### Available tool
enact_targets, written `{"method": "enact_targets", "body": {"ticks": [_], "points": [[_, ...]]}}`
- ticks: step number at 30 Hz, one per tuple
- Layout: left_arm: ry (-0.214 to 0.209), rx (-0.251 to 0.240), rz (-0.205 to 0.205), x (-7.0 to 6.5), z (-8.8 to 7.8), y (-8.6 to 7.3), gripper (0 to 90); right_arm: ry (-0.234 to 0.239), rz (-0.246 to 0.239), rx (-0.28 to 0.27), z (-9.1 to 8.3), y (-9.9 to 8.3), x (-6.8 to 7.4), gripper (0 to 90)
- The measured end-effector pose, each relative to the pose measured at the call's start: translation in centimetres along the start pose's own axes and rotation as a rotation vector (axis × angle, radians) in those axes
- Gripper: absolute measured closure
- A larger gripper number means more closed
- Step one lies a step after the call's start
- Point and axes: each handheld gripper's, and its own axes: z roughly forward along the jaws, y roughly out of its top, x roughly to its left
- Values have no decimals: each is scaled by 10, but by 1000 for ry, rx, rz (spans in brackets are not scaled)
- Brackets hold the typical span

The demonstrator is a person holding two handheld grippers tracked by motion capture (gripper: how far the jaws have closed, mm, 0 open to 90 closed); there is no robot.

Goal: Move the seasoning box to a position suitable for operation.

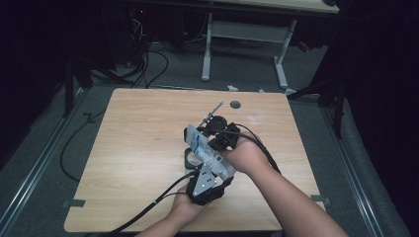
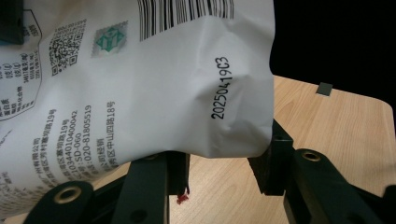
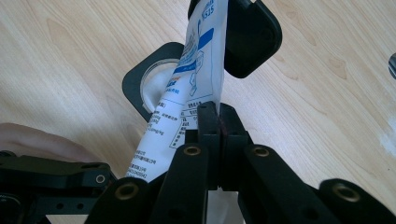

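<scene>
Both grippers hold the white printed plastic pouch (image 1: 207,150) above the wooden table (image 1: 133,148): right gripper (image 3: 218,122) pinches its edge tight, left gripper (image 2: 219,163) clamps its bottom. Best tilt slowly over the round black-rimmed dish (image 3: 149,84). The pouch mouth stays hidden behind a black clip.

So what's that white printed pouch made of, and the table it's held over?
The white pouch looks like thin plastic film, possibly laminated: it creases softly, has a slight sheen, and carries crisp printed text and a barcode. The table looks like wood-grain laminate over board with a matte finish; the regular light grain suggests a printed surface, though real veneer can't be ruled out.
</scene>
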Motion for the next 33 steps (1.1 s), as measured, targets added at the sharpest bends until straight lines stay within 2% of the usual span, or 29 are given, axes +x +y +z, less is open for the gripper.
{"method": "enact_targets", "body": {"ticks": [20, 33], "points": [[-4, -1, -21, 2, 1, 1, 624, -13, -1, 12, 7, 4, 1, 900], [-9, 2, -10, 1, 1, 1, 624, -6, 6, 3, 6, 1, 0, 900]]}}
